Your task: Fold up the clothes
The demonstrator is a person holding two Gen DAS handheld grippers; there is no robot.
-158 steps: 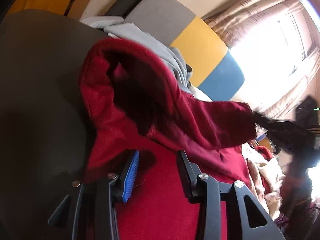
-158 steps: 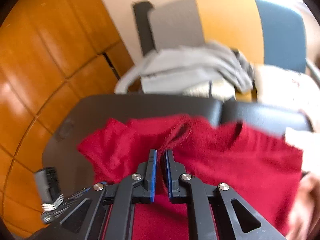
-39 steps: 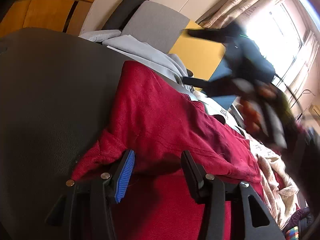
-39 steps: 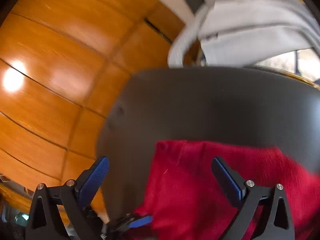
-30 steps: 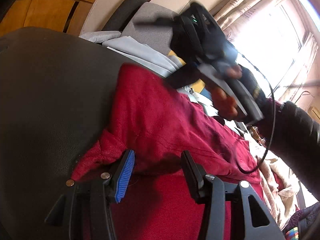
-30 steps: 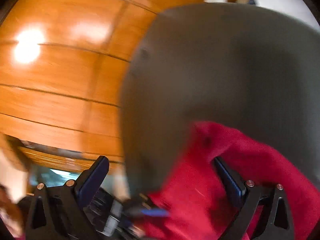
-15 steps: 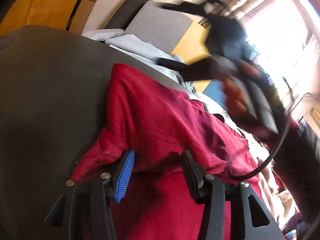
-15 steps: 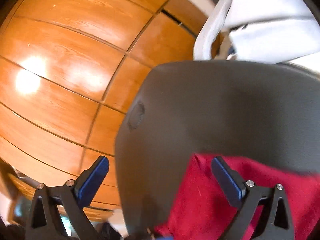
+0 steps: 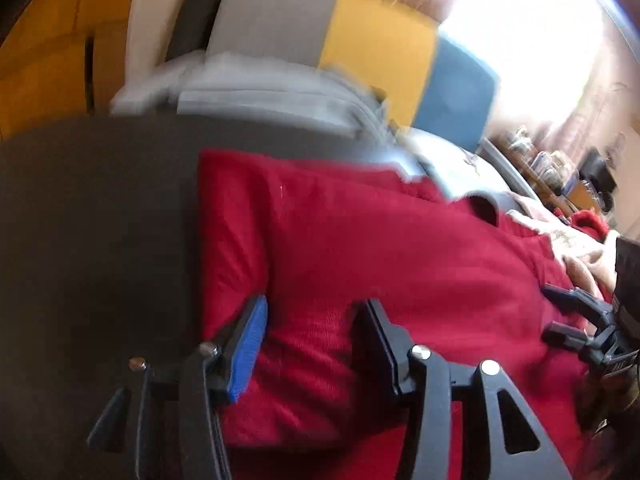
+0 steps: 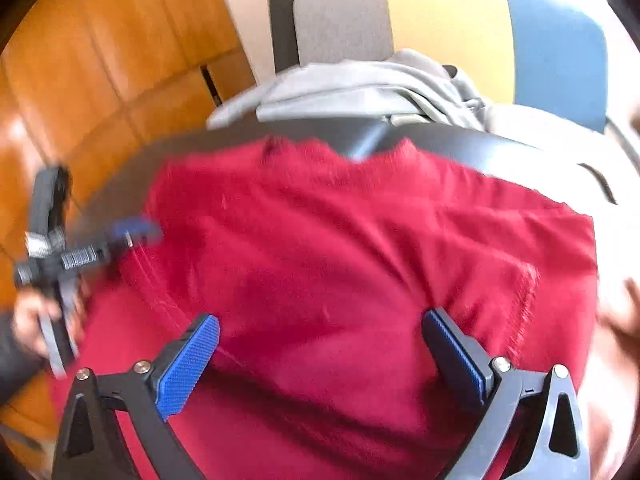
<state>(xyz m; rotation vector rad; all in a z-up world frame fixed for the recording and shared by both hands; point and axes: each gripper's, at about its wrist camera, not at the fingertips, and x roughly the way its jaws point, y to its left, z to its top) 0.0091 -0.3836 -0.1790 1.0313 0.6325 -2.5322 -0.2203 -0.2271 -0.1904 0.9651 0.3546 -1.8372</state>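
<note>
Two fisheye views, both blurred by motion.

Left wrist view: red garment (image 9: pixel 380 248) spread in folded layers across dark padded surface (image 9: pixel 92 216), one straight folded edge running up the cloth's left side. Left gripper (image 9: pixel 316 332) angled down over the near part of the cloth, jaws partway apart, blue pad on the left finger; a raised fold of red fabric lying between the fingers, though whether the pads press on it cannot be told. Right gripper (image 9: pixel 564 316) visible at the far right edge, low over the cloth, next to a dark sleeve. Grey garment (image 9: pixel 260 92) heaped beyond the dark surface, against a chair back in grey, yellow and blue (image 9: pixel 380 40). Cream fabric (image 9: pixel 568 236) bunched at the right.

Right wrist view: same red garment (image 10: pixel 360 248) filling the middle, lying on the dark surface (image 10: pixel 460 140). Right gripper (image 10: pixel 320 344) poised above it, jaws spread wide, blue pads clear of the cloth, nothing clamped. Left gripper (image 10: pixel 132 232) at the cloth's left edge, held in a hand (image 10: pixel 32 316). Wooden floor (image 10: pixel 100 60) at left; grey garment (image 10: pixel 360 88) and three-coloured chair back (image 10: pixel 440 20) behind.
</note>
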